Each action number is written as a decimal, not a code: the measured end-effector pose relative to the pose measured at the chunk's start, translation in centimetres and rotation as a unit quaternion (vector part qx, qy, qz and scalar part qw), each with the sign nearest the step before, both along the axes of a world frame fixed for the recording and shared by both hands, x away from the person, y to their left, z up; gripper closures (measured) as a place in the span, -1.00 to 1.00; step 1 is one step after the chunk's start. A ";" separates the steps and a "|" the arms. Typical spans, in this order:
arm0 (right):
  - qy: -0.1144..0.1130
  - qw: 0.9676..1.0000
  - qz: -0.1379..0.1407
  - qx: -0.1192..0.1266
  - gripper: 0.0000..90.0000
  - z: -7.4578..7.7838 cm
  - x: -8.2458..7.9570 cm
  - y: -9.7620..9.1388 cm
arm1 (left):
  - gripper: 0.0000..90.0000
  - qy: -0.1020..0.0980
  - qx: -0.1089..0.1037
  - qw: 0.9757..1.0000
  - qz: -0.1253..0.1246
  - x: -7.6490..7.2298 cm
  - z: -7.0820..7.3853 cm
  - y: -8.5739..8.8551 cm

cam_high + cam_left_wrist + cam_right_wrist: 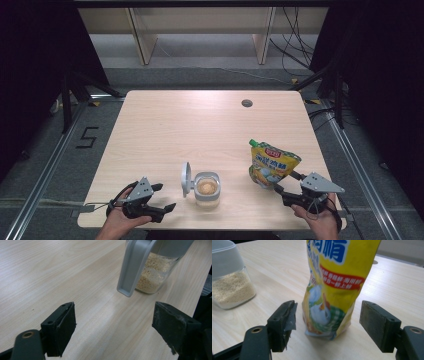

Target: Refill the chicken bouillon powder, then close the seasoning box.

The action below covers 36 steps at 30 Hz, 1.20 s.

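On table: pouch [272, 165] upright w/ right gripper [281, 186] jaws apart around it, left gripper [162, 196] apart, jar [206, 189] lid open; pouring left.

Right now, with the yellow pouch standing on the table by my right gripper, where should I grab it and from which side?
Probably its lower body, from the near side, where the right gripper already sits, jaws open on either side without touching. The yellow pouch stands upright on its base, its flat printed face toward the gripper. The middle looks narrower than the open jaws, and a low grip is likelier to keep it from tipping.
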State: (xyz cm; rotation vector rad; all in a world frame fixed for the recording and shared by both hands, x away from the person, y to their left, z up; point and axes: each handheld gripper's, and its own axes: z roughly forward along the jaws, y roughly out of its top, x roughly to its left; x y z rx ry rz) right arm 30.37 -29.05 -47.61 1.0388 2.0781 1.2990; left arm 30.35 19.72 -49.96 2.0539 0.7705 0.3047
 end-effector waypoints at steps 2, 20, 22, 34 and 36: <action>0.010 1.000 -0.014 -0.005 -0.34 0.1 -0.6 0.1 | -0.59 0.000 -0.010 1.000 -0.001 0.0 0.0 -0.1; 0.001 0.998 0.002 -0.057 -0.38 -0.1 -3.1 0.8 | -0.59 -0.011 0.000 1.000 -0.002 0.1 0.7 0.0; 0.002 0.998 0.005 -0.055 -0.38 -0.2 -3.2 0.9 | -0.58 0.000 -0.019 1.000 0.008 -0.1 0.6 -0.1; 0.026 0.997 0.002 -0.071 -0.38 -0.4 -3.3 1.1 | -0.45 -0.006 -0.031 0.999 0.017 -0.2 1.3 0.2; 0.027 0.997 0.001 -0.074 -0.38 -0.5 -3.3 1.2 | -0.28 -0.007 -0.032 0.999 0.005 -0.2 1.4 0.3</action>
